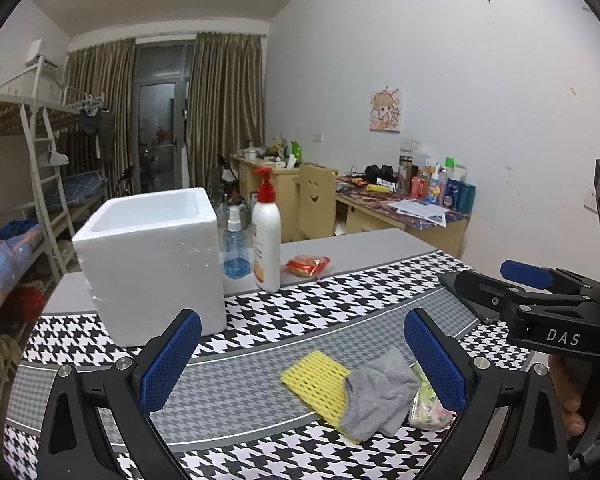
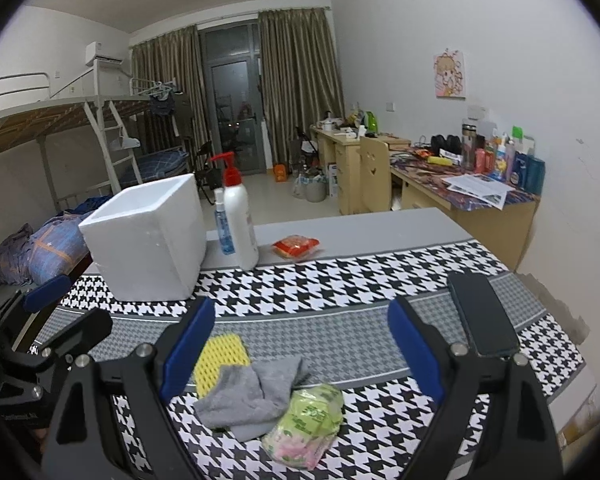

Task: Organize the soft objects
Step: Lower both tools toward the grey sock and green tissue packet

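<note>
Soft things lie heaped on the houndstooth cloth (image 2: 340, 280) before me: a rumpled grey sock (image 2: 252, 396) overlapping a yellow mesh sponge (image 2: 220, 354), a green floral tissue pack (image 2: 306, 420) touching the sock. My left gripper (image 1: 302, 364) and right gripper (image 2: 302, 354) both hover spread wide, holding nothing.

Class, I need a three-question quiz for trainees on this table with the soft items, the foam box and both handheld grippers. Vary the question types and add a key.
1. True or false: the grey cloth lies partly on top of the yellow foam mesh sleeve.
2. Which stands nearest the white polystyrene box? A) small blue spray bottle B) red snack packet C) black phone
3. Fill in: the fingers of the left gripper and right gripper are both ____.

Key: 1 true; 2 A; 3 open, holding nothing.
</note>
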### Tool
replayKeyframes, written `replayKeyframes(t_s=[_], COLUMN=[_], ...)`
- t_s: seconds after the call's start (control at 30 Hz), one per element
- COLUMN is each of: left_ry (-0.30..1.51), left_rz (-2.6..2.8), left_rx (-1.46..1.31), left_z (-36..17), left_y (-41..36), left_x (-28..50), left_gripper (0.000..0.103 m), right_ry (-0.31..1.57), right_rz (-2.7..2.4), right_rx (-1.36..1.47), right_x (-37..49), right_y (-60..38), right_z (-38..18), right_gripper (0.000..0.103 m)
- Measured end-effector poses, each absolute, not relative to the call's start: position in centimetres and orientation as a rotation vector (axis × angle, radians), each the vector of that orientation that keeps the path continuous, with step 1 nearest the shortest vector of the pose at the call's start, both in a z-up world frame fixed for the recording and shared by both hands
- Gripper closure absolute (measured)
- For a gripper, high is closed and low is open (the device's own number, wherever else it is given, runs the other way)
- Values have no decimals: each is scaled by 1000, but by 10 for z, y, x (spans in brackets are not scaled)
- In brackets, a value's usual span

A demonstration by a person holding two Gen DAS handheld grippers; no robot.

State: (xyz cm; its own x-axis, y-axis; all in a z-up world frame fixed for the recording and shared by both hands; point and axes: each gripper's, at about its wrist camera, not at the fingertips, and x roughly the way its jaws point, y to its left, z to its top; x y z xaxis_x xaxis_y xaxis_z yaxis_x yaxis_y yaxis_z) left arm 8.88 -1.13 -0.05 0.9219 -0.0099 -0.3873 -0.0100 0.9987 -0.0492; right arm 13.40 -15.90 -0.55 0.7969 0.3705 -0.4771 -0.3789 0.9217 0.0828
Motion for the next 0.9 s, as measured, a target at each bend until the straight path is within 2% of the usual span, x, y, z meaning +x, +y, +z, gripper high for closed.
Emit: replayKeyframes(t_s=[0.9], left_ry=[555], left_rz=[-37], left_rx=[-63], left_z=[-48], left_y=[-24], left_x=[122], left_gripper=[1], right_ry=[609], right_rz=[371], right_rx=[-54], right_x=[139], right_y=[-177], right_z=[-51], right_gripper=[12])
